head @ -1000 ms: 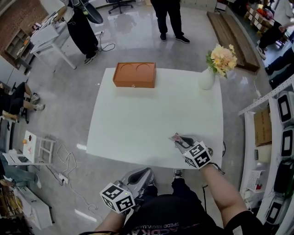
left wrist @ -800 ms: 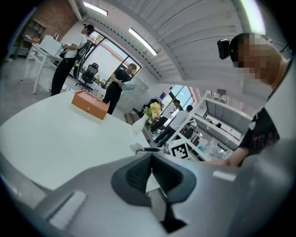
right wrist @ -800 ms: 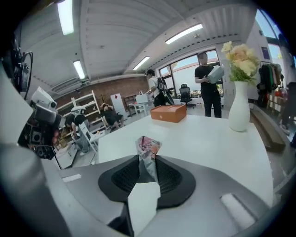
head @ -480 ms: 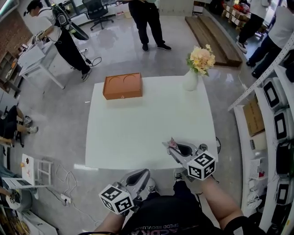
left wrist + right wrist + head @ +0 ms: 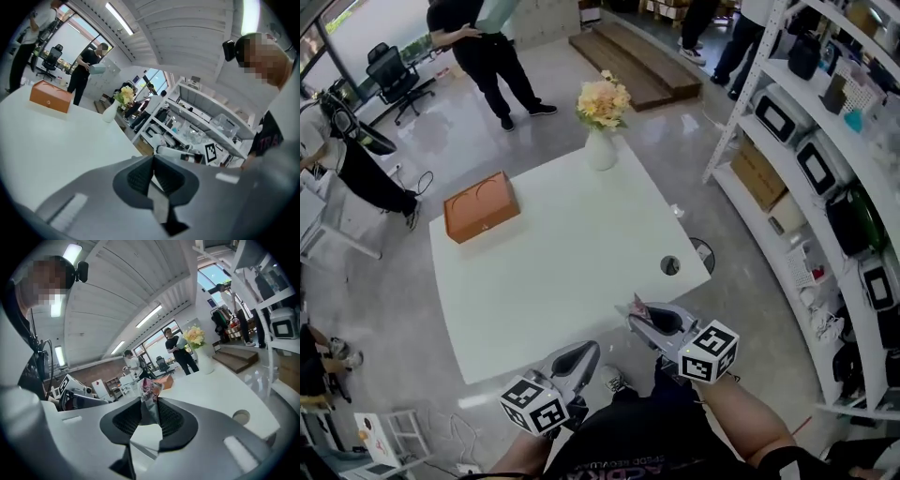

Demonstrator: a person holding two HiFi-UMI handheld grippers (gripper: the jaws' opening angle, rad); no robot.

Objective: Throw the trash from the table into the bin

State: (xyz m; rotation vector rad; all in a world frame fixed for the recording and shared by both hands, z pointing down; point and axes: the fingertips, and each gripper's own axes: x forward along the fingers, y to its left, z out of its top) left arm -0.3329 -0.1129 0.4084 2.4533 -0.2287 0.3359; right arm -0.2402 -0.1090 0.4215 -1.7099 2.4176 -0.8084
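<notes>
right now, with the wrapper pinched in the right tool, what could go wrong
1. The right tool pinches the crumpled wrapper by a thin part, and much of it pokes past the pads, so a quick swing might shake it loose.
2. No bin clearly shows in any view, so you may have to turn and search while carrying. The shelving stands close on the right and could get bumped.

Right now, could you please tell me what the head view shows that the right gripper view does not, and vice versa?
Only the head view: the marker cube on the right gripper and the person's shoe. Only the right gripper view: the ceiling lights and the head camera. Both: the wrapper pinched in the jaws, the table, orange box, vase and table hole.
</notes>
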